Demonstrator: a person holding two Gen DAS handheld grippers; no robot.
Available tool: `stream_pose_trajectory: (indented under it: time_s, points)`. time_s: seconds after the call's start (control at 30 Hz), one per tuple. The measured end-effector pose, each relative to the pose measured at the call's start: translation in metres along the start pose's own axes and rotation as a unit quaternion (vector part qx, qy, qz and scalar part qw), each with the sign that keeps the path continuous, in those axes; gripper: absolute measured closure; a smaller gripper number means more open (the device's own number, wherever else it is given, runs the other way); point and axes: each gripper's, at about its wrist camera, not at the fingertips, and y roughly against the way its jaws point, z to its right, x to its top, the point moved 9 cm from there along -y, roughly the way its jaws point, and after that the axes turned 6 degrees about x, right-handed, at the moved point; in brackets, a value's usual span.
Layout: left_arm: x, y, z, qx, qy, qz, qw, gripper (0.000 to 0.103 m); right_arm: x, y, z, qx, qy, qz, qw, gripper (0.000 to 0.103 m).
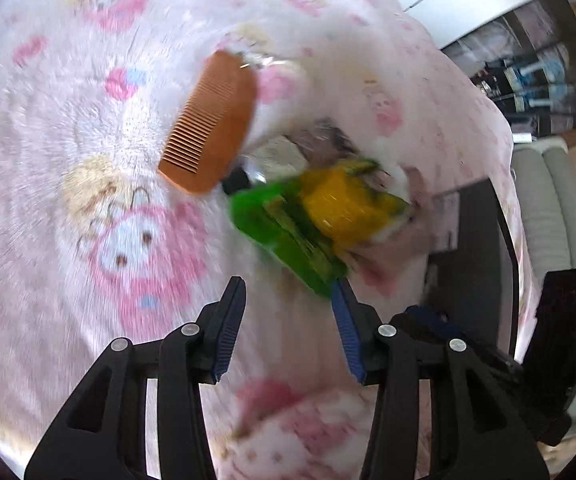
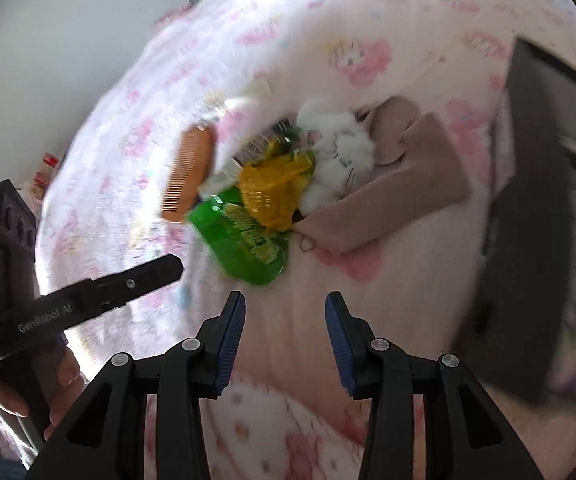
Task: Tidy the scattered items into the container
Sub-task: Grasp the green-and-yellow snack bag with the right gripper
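A small heap of items lies on a pink cartoon-print blanket [image 1: 88, 200]. In the left wrist view it holds an orange comb [image 1: 212, 124], a green packet [image 1: 284, 236] and a yellow packet [image 1: 343, 204]. My left gripper [image 1: 288, 284] hovers open just short of the green packet, nothing between its fingers. The right wrist view shows the comb [image 2: 190, 172], green packet [image 2: 244, 240], yellow packet [image 2: 272, 192], a white plush toy [image 2: 339, 160] and a beige cloth [image 2: 399, 188]. My right gripper [image 2: 284, 296] is open and empty, near the heap. A dark container [image 2: 535, 220] stands to the right.
The dark container [image 1: 471, 240] sits at the blanket's right edge in the left wrist view, with the other gripper's black body [image 1: 559, 332] beside it. The left gripper's finger [image 2: 144, 278] and a hand [image 2: 60, 376] show at the left. Both views are motion-blurred.
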Motion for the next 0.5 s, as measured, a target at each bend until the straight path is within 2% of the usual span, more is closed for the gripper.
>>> stream_pose_trajectory:
  time_s: [0.13,0.27,0.33,0.37,0.4,0.43,0.5]
  points:
    - [0.018,-0.027,-0.012,-0.022,0.023,-0.022,0.9993,0.057,0.01,-0.033,0.008,0.016,-0.024,-0.03,0.999,0.066]
    - [0.034,-0.045,-0.011,-0.038,0.028,-0.027,0.9985,0.06,0.019,-0.055,0.013,0.027,-0.038,-0.047,0.998,0.064]
    - [0.037,-0.052,-0.009,-0.032,0.027,-0.032,0.9986,0.069,0.019,-0.066,0.013,0.048,-0.046,-0.057,0.996,0.064]
    - [0.039,-0.053,-0.009,-0.012,0.022,-0.028,0.9993,0.087,0.018,-0.071,0.012,0.059,-0.046,-0.064,0.995,0.065]
    - [0.038,-0.049,-0.008,0.003,0.01,-0.019,0.9998,0.093,0.018,-0.071,0.011,0.066,-0.044,-0.062,0.995,0.079]
    - [0.037,-0.042,-0.005,-0.001,0.006,-0.011,0.9999,0.093,0.019,-0.068,0.009,0.072,-0.042,-0.058,0.995,0.085]
    - [0.033,-0.023,0.006,-0.027,0.0,0.004,0.9996,0.098,0.019,-0.056,0.008,0.069,-0.036,-0.041,0.996,0.091]
